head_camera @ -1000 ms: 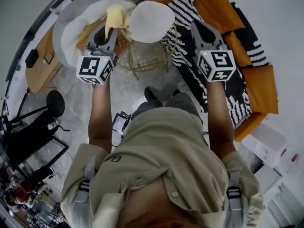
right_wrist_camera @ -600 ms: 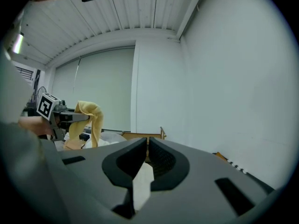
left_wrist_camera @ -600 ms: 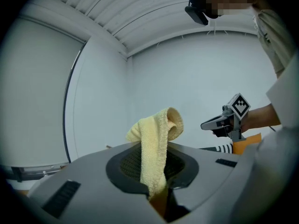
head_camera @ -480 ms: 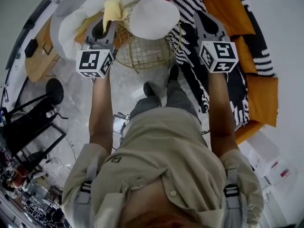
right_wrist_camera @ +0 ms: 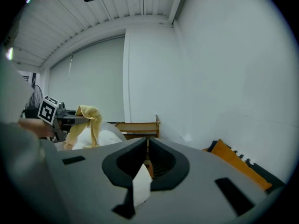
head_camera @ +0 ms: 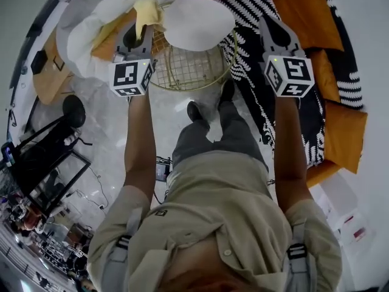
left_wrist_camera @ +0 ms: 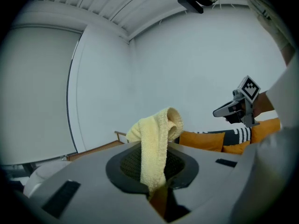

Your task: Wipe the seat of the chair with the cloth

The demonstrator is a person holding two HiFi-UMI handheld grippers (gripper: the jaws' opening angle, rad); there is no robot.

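The chair has a round white seat (head_camera: 197, 22) on a gold wire frame (head_camera: 188, 66), and it stands just ahead of the person's feet. My left gripper (head_camera: 143, 34) is held up left of the seat, shut on a pale yellow cloth (head_camera: 146, 11). In the left gripper view the cloth (left_wrist_camera: 156, 139) droops over the shut jaws of my left gripper (left_wrist_camera: 156, 181). My right gripper (head_camera: 268, 23) is raised to the right of the seat over the striped sofa, its jaws together with nothing between them. The right gripper view shows those jaws (right_wrist_camera: 145, 160) nearly touching.
A big white round cushion (head_camera: 91, 29) lies behind the left gripper. An orange sofa (head_camera: 340, 120) with a black-and-white striped throw (head_camera: 255, 5) runs along the right. A wooden bench (head_camera: 51, 78) and a black stand (head_camera: 73, 111) are at the left, on pale marble floor (head_camera: 121, 132).
The person has stepped toward the chair, so the seat and wire frame sit closer below the grippers. Both grippers stay raised, and the left still holds the cloth.
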